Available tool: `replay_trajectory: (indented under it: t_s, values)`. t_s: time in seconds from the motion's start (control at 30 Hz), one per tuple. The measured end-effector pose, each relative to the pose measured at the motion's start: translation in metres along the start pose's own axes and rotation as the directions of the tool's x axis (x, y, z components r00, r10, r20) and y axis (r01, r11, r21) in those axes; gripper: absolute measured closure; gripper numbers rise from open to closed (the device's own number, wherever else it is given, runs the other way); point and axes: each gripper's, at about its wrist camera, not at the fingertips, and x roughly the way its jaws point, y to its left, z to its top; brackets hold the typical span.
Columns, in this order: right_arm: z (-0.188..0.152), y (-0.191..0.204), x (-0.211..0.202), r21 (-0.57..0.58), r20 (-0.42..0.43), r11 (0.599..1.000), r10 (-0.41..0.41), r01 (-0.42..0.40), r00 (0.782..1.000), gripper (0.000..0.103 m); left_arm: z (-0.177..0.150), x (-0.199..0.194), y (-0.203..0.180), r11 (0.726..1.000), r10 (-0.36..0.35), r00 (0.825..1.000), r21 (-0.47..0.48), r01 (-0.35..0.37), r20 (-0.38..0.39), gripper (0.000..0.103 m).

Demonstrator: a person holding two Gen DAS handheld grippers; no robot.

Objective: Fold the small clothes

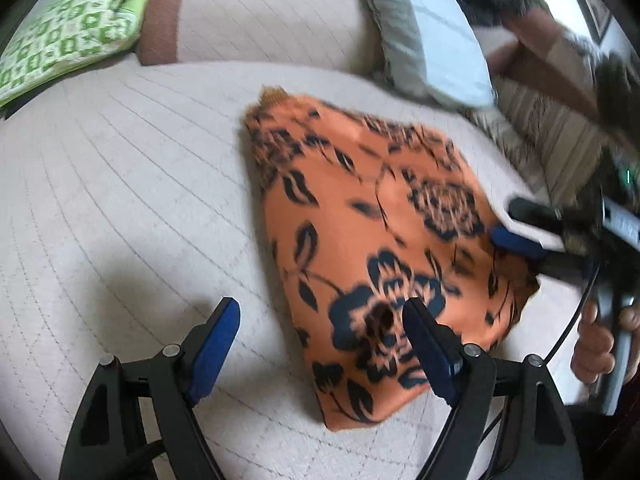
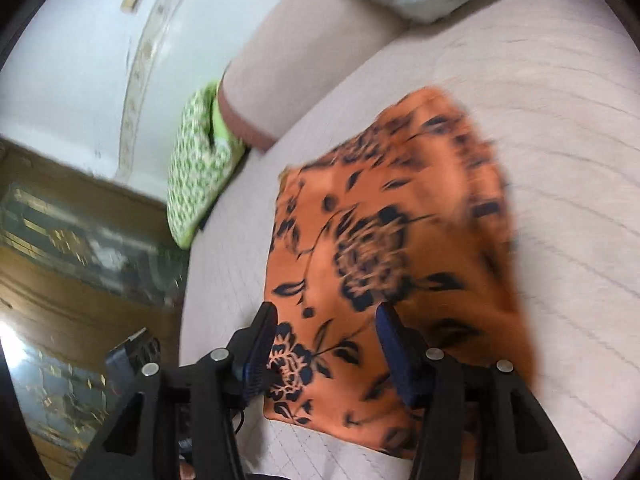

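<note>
Left wrist view: my left gripper (image 1: 322, 322) is released, its jaws wide apart over the near corner of the cloth (image 1: 372, 240); one pad hangs above the floral print, the other above bare sofa (image 1: 120, 200). Motion blur smears the right side of the frame. My right gripper (image 1: 516, 224) enters there, at the cloth's right edge; blur keeps me from seeing whether its pads touch the fabric. A hand (image 1: 596, 344) on its handle is cut off by the frame edge. The cloth is orange with dark flowers, folded to a rough wedge, lying flat mid-seat. Open quilted seat lies to its left; a green cushion (image 1: 68, 28) sits far left, a grey pillow (image 1: 420, 32) behind.

Right wrist view: heavily blurred. My right gripper (image 2: 326, 348) is released, with the cloth's (image 2: 392, 248) near edge lying under and between its parted pads, none pressing. The sofa's (image 2: 560, 80) front edge runs at left, the floor beyond. The green cushion (image 2: 200, 168) stands at that edge. Free seat to the right.
</note>
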Motion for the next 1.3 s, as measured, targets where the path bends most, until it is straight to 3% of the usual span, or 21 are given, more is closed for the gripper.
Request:
replay_trajectory:
  t_s: [0.07, 0.17, 0.2, 0.3, 0.43, 0.6, 0.93, 1.3]
  values:
    - [0.003, -0.01, -0.017, 0.017, 0.058, 1.0, -0.003, 0.002, 0.998, 0.048, 0.005, -0.003, 0.006, 0.999, 0.008, 0.999, -0.036, -0.007, 0.032, 0.019]
    - [0.005, -0.011, -0.019, 0.009, 0.042, 0.999, 0.043, -0.043, 0.998, 0.047, 0.01, 0.002, 0.008, 0.996, 0.068, 0.997, -0.065, -0.066, 0.041, 0.019]
    - [0.004, -0.012, -0.018, 0.003, 0.035, 1.0, 0.026, -0.026, 0.999, 0.047, 0.009, 0.011, 0.006, 0.992, 0.111, 0.994, -0.056, -0.11, 0.013, 0.019]
    - [-0.001, -0.019, 0.008, 0.013, -0.036, 0.995, -0.101, 0.101, 0.994, 0.047, 0.005, 0.022, 0.002, 0.99, 0.129, 0.992, -0.049, -0.129, 0.001, 0.014]
    - [-0.002, -0.025, 0.009, 0.035, -0.036, 0.997, -0.073, 0.075, 0.997, 0.047, 0.006, 0.023, -0.007, 0.986, 0.164, 0.986, -0.007, -0.164, 0.012, 0.014]
    - [0.002, -0.024, -0.002, 0.038, -0.01, 0.999, -0.03, 0.03, 1.0, 0.047, 0.007, 0.021, -0.009, 0.986, 0.164, 0.986, -0.017, -0.164, 0.014, 0.014]
    - [0.015, -0.019, -0.038, -0.006, 0.156, 1.0, 0.003, -0.002, 0.988, 0.047, 0.015, 0.009, -0.007, 0.984, 0.171, 0.983, -0.056, -0.167, 0.072, 0.014]
    - [0.02, -0.024, -0.039, -0.01, 0.171, 0.999, -0.043, 0.045, 0.984, 0.047, 0.02, 0.007, -0.006, 0.979, 0.199, 0.975, -0.058, -0.194, 0.098, 0.014]
